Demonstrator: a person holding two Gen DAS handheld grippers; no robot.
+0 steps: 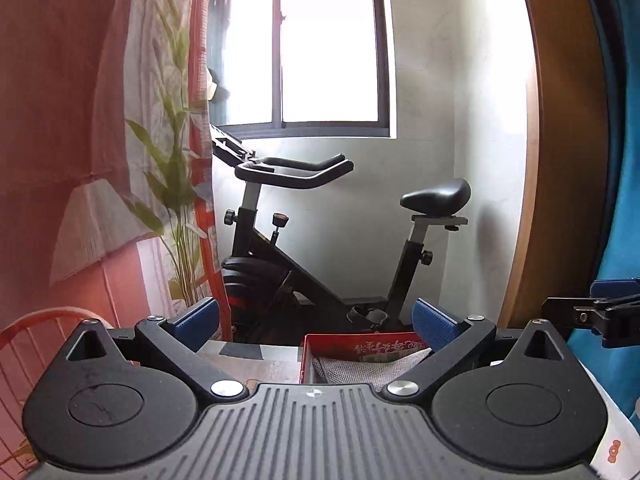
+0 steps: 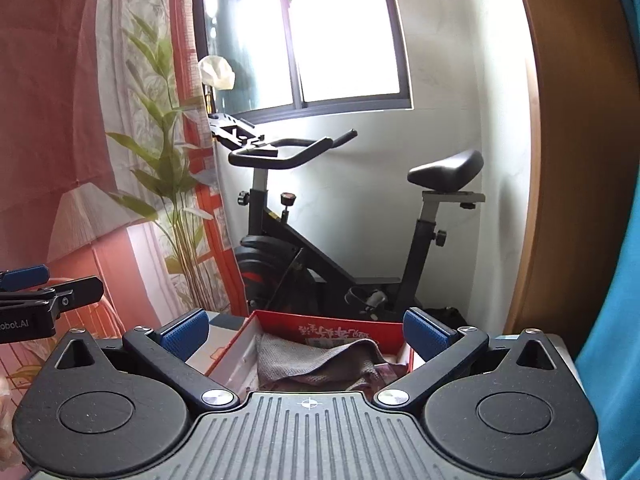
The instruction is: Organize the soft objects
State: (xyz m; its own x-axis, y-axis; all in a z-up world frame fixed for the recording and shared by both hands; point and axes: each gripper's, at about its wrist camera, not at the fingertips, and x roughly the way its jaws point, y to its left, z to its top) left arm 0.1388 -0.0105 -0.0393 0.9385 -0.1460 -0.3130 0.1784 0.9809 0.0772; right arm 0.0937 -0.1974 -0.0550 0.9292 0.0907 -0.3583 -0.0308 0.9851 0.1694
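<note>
A red cardboard box [image 2: 332, 326] stands on a table just ahead, with grey cloth [image 2: 304, 356] folded inside it. It also shows in the left wrist view [image 1: 360, 346], with a pale mesh cloth [image 1: 360, 368] in it. My right gripper [image 2: 306, 330] is open and empty, held above the box's near side. My left gripper [image 1: 316, 320] is open and empty, to the left of the box. Each gripper shows at the edge of the other's view, the right one in the left wrist view [image 1: 600, 312] and the left one in the right wrist view [image 2: 44, 296].
A black exercise bike [image 2: 340, 240] stands behind the table under a bright window [image 2: 320, 36]. Red and patterned curtains [image 2: 80, 120] with a green plant [image 2: 168, 184] hang at left. A wooden frame [image 2: 560, 160] and blue cloth [image 2: 616, 340] stand at right. An orange chair back [image 1: 36, 332] is at lower left.
</note>
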